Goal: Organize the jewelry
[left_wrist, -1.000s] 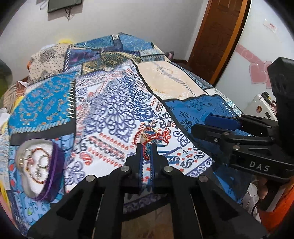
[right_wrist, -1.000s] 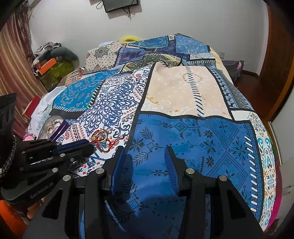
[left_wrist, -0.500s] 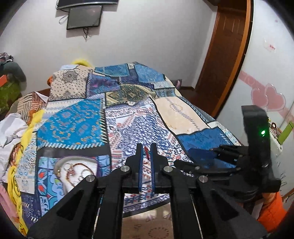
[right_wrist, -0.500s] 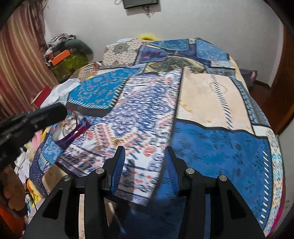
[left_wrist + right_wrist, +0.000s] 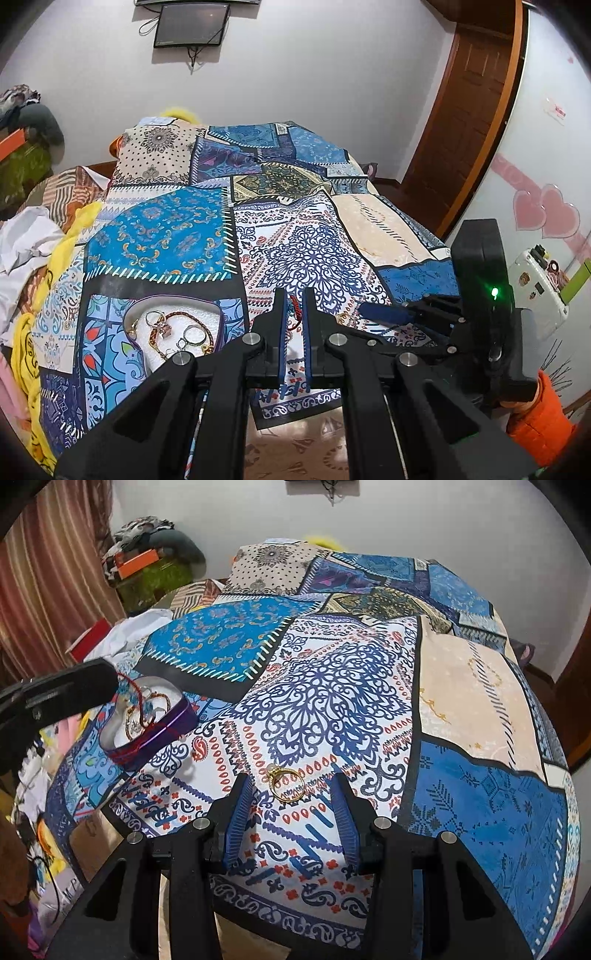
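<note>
Left hand-held gripper (image 5: 294,310) is pinched narrow on a red-and-blue thread bracelet (image 5: 293,308), held above the patchwork bedspread (image 5: 317,254) near a purple heart-shaped tin (image 5: 147,720) of rings and bangles. Right hand-held gripper (image 5: 291,797) is spread wide, its fingers either side of a gold ring (image 5: 287,784) lying on the bedspread.

**Bedroom around the patchwork bed**

A patchwork bedspread (image 5: 192,236) in blue, cream and white panels covers the bed ahead of the hand-held grippers. On the white wall beyond it hangs a dark screen (image 5: 190,24) with a dangling cable. A brown wooden door (image 5: 461,122) stands far right. Far left are striped curtains (image 5: 44,602), piled clothes (image 5: 147,554) and yellow fabric (image 5: 26,354). Pink hearts (image 5: 546,214) decorate the right wall.
</note>
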The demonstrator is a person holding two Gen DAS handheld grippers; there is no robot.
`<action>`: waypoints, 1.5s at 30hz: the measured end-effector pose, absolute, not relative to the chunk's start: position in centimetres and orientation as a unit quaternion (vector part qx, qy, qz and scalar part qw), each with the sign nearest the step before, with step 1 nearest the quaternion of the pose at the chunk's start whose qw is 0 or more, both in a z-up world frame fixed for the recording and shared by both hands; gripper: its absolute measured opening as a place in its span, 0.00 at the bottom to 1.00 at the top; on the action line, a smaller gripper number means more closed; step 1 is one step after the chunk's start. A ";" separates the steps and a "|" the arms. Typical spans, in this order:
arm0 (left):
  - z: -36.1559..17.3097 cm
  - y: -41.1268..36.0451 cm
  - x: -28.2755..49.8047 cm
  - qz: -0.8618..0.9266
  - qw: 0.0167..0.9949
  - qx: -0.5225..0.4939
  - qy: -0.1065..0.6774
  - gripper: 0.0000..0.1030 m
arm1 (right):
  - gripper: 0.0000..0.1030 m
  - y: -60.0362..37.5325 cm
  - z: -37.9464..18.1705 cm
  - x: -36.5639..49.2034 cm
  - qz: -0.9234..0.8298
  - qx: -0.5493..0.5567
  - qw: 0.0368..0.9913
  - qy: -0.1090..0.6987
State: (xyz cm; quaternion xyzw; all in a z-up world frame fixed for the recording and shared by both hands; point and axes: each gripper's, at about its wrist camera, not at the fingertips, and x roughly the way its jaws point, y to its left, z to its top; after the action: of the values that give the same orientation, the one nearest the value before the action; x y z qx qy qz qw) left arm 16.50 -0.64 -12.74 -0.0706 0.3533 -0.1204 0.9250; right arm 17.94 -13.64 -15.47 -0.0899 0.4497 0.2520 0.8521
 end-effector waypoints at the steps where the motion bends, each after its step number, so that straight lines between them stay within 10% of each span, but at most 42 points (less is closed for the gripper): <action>1: -12.7 -0.6 16.4 -0.120 0.925 -0.072 0.353 0.05 | 0.26 -13.6 -15.5 17.8 0.254 -0.092 0.851 0.449; 9: -11.7 0.0 15.7 -0.112 0.930 -0.074 0.341 0.05 | 0.05 -13.9 -14.7 17.7 0.267 -0.070 0.847 0.454; 45: -8.6 8.6 12.9 -0.044 0.951 -0.102 0.287 0.05 | 0.05 -5.9 -7.0 14.9 0.332 -0.063 0.875 0.345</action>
State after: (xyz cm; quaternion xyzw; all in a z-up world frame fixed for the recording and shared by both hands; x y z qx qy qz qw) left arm 12.92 8.62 -8.59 -0.1019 0.2874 -0.0445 0.9513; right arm 14.91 -5.94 -7.01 -0.0634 0.3455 0.3324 0.8753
